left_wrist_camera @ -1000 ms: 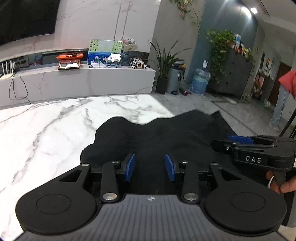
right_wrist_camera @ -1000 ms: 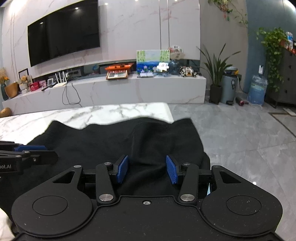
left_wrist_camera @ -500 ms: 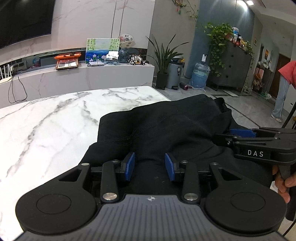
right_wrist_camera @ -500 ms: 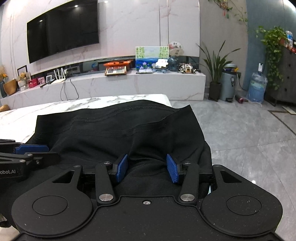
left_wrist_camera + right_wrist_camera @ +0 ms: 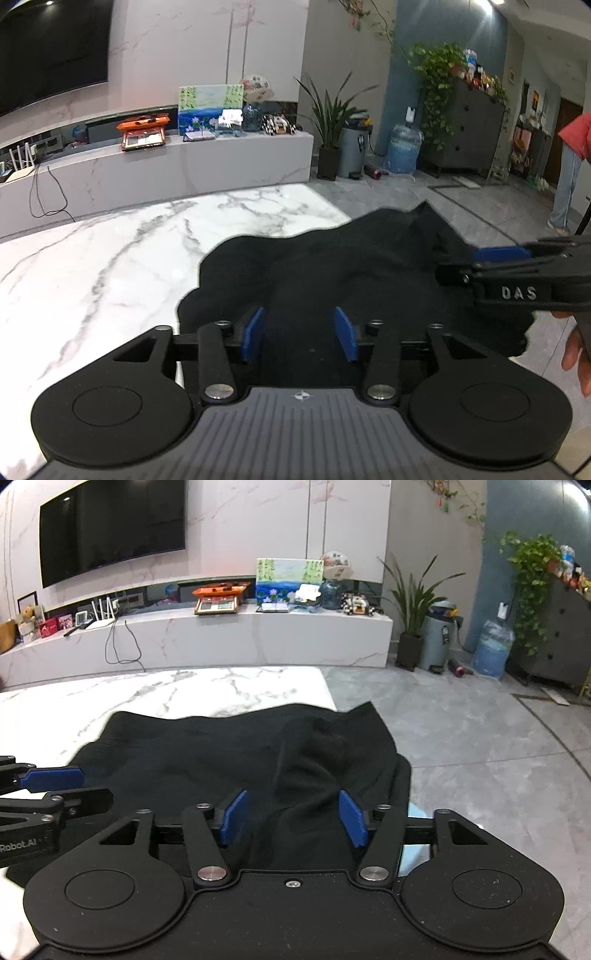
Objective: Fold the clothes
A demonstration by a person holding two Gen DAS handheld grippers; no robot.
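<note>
My left view takes in the garment, a single black piece lying rumpled on the marble worktop, with my right gripper seen side-on at the right edge and a bit of my right hand below it; only this view shows a person in red standing far right on the floor. My right view shows the same garment from the other side, with a raised fold near its right end, and my left gripper poking in at the left edge; only here is the TV seen whole, along with the routers and toys on the low wall shelf. Count: 1 garment, 2 grippers, 4 blue pads in all, 2 potted plants by the bin, 1 water bottle. My left jaws stand spread over the cloth, gripper hovering at the near hem with black fabric between the pads but not pinched; my right jaws are spread too, gripper straddling the fold without closing on it. The garment's right end hangs past the worktop's right edge toward the grey floor. To the left and beyond the garment the marble lies bare up to the far edge.
</note>
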